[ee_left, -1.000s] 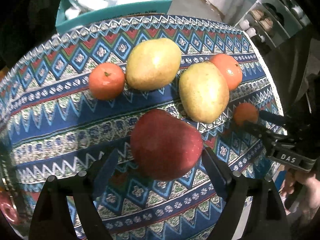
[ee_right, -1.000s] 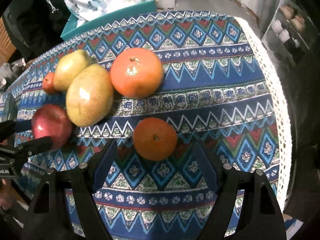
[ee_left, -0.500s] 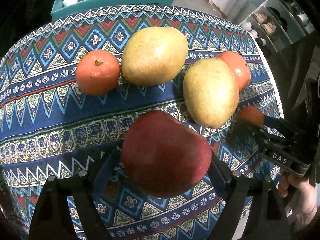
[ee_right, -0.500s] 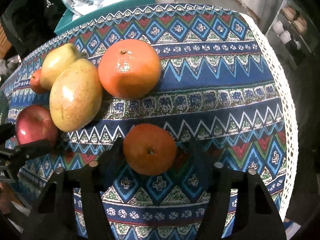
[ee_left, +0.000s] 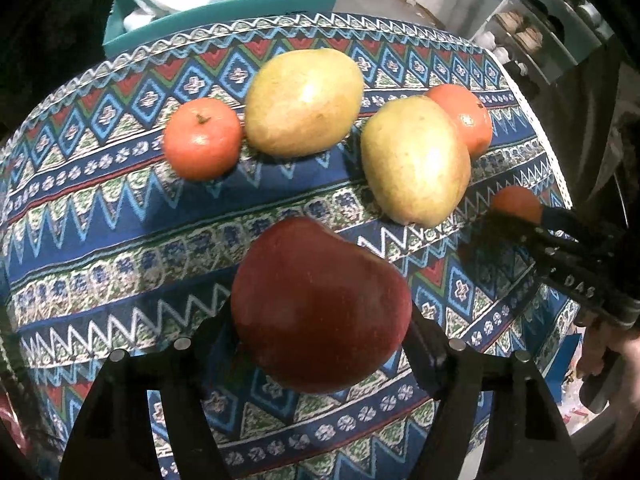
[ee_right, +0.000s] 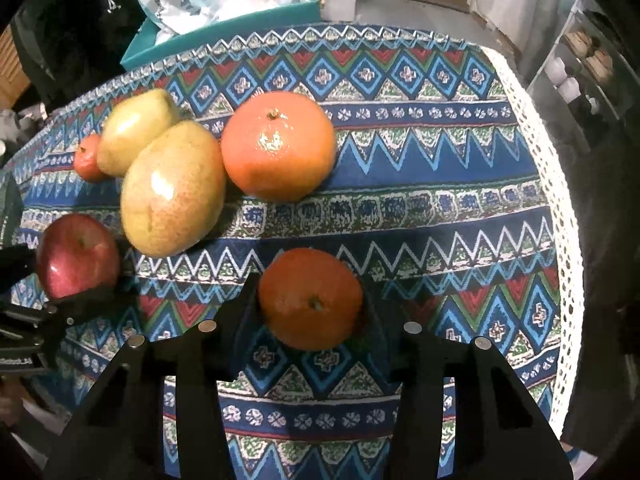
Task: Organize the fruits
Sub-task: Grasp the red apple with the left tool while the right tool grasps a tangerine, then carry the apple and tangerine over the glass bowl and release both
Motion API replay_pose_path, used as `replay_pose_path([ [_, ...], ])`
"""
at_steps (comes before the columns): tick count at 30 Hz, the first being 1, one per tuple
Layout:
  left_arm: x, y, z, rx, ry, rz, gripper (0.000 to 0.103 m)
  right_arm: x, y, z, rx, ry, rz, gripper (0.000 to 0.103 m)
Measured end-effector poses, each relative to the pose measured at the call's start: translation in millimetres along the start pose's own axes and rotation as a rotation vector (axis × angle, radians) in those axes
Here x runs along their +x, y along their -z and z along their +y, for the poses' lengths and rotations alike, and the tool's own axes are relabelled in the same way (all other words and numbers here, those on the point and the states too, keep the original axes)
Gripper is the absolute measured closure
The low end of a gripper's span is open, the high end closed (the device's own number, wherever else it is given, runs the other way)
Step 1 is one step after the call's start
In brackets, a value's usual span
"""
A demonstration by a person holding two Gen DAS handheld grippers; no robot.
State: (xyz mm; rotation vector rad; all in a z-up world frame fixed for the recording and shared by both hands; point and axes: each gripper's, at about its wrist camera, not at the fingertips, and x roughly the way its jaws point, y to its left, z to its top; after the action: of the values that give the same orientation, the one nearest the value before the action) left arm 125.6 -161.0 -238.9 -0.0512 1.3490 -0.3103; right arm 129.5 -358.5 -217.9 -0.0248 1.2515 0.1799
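My left gripper (ee_left: 320,320) is shut on a red apple (ee_left: 320,304) and holds it above the patterned tablecloth (ee_left: 120,216). The apple also shows at the left of the right wrist view (ee_right: 76,256). My right gripper (ee_right: 310,300) is shut on a small orange (ee_right: 310,298), seen small at the right of the left wrist view (ee_left: 516,204). On the cloth lie two yellow-green pears (ee_left: 304,100) (ee_left: 416,160), a small orange (ee_left: 202,138) at the left and a large orange (ee_right: 278,146) behind the right pear.
A teal bin (ee_left: 224,12) with plastic bags stands behind the table. A shelf unit (ee_right: 580,68) with jars is at the far right. The cloth's white lace edge (ee_right: 560,208) marks the table's right side.
Both grippers closed in on their fruit and lifted it. The left gripper has risen and drawn back a little with the apple. The right gripper's jaws narrowed onto the small orange.
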Motion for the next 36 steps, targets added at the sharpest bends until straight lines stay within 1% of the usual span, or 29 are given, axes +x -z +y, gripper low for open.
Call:
replay_pose_path([
  [11,-37.4,12.7,10.8,0.032,-0.045,-0.055,0.028,-35.8,-5.4,18.1,-0.019,-0.024,-0.071,0.056],
  [21,-76.2,27.0,16.7,0.036,-0.062,-0.110,0.028,-68.3,-10.1,54.1,-0.076,-0.071,-0.130,0.056],
  [36,-135.3,45.7,45.8,0.018,-0.080,-0.206,0.028,-98.8,-26.2,114.2,-0.152,-0.132,-0.181,0.056],
])
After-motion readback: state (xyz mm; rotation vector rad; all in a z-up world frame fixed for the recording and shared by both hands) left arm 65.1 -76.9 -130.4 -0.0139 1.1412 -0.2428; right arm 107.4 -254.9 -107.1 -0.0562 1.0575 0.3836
